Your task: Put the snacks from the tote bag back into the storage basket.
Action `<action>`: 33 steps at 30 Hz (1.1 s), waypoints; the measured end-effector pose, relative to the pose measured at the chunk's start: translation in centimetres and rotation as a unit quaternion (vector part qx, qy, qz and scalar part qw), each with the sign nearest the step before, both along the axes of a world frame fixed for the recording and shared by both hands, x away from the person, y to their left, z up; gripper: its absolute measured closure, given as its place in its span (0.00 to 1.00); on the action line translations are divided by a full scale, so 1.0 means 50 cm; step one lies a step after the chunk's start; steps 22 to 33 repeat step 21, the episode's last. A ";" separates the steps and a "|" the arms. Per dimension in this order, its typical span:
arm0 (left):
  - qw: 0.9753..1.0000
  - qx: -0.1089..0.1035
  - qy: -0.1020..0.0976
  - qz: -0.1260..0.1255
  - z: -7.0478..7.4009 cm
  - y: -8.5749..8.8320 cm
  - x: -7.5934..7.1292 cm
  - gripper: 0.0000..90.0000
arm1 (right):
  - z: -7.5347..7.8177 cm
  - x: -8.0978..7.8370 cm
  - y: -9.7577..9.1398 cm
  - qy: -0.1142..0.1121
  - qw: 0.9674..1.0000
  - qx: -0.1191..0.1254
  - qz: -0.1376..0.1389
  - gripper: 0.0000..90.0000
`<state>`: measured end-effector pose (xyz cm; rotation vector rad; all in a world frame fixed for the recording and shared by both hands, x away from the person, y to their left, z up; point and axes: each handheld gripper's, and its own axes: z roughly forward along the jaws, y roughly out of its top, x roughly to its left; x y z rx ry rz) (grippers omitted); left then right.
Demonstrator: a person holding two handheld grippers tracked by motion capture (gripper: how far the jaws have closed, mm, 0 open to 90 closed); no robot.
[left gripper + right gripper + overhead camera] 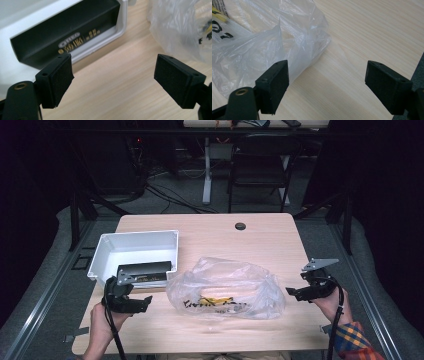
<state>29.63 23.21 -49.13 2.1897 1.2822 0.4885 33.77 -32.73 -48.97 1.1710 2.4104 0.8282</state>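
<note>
Wooden table: plastic bag between both open jaws

A clear plastic bag lies between the left gripper and right gripper, beside a white bin.

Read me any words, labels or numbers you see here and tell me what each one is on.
"OREO": white oval logo on the black box in the white bin.
Gold print under and beside that logo: too blurred to read.
Black and yellow print inside the plastic bag: only fragments, unreadable.
</note>
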 end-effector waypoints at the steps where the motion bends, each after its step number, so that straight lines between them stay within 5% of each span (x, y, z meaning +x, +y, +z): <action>1: 1.000 0.000 0.002 0.003 -0.007 0.002 -0.005 0.17 | -0.001 -0.001 -0.001 0.000 1.000 -0.002 0.000 0.21; 8: 1.000 -0.025 0.013 0.015 -0.038 0.014 -0.037 0.17 | -0.006 -0.005 -0.006 0.002 1.000 -0.004 -0.002 0.21; 14: 1.000 0.002 0.023 -0.001 -0.063 -0.007 -0.041 0.16 | -0.011 -0.009 -0.002 -0.003 1.000 -0.006 -0.005 0.21; 33: 1.000 -0.003 0.028 -0.003 -0.066 -0.003 -0.038 0.16 | -0.020 -0.013 -0.003 0.000 1.000 -0.011 -0.003 0.21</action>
